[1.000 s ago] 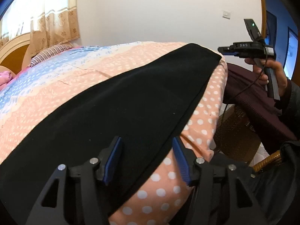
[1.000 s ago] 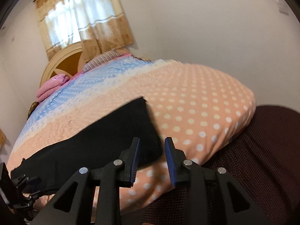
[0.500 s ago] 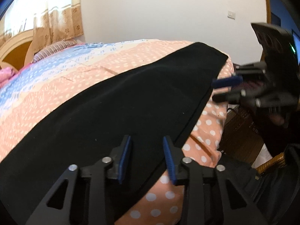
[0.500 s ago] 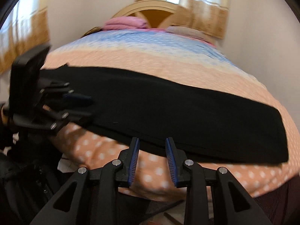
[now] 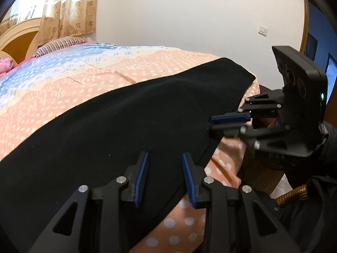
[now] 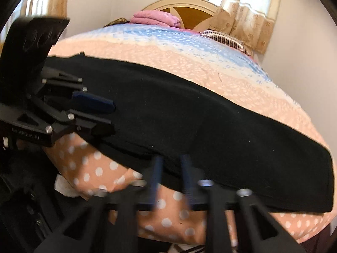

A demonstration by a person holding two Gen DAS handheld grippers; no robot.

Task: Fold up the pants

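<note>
The black pants lie flat as a long folded strip along the near edge of a bed; they also show in the right wrist view. My left gripper is open, its fingers over the pants' near edge, nothing between them. My right gripper is open too, fingers at the pants' near edge, blurred by motion. In the left wrist view the right gripper reaches the pants' edge from the right. In the right wrist view the left gripper comes in from the left.
The bed has a peach polka-dot and blue quilt. A pink folded blanket and a striped pillow lie by the headboard. A wicker piece and dark maroon fabric sit right of the bed. White walls stand behind.
My right gripper swung from the far end of the pants to their near edge, close to the left gripper. My left gripper narrowed and moved forward over the pants' edge.
</note>
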